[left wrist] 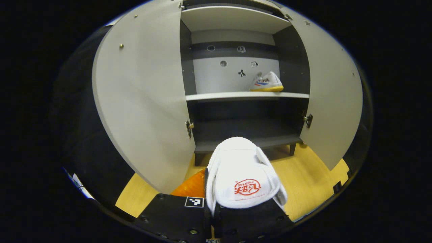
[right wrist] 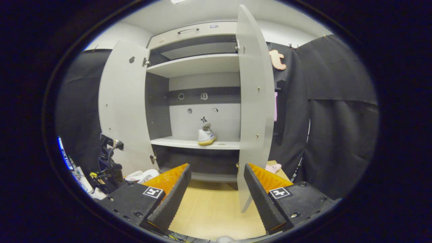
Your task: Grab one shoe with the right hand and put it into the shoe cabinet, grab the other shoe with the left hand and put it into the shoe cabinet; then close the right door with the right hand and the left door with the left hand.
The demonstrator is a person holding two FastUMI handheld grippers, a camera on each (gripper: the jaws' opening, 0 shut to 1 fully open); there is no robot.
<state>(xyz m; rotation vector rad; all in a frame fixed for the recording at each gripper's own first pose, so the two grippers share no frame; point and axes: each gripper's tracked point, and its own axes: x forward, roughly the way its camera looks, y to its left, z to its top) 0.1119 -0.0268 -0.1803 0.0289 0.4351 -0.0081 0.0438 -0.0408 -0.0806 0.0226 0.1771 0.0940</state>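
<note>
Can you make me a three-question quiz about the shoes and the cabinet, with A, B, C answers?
1. Where does the shoe inside the cabinet sit?
A. top shelf
B. middle shelf
C. floor

2. How many cabinet doors stand open?
A. none
B. one
C. two

3. What is the left gripper doing?
A. holding a white shoe
B. pushing a door
C. hanging open

Answers:
1 B, the shoe on the shelf rests on the middle shelf.
2 C, the left door and right door both swing outward.
3 A, the held shoe sits between its fingers.

middle shelf (left wrist: pixel 236 96) of shoe cabinet (right wrist: pixel 158 101) carries one white shoe (left wrist: pixel 267 83), near right end.
</note>
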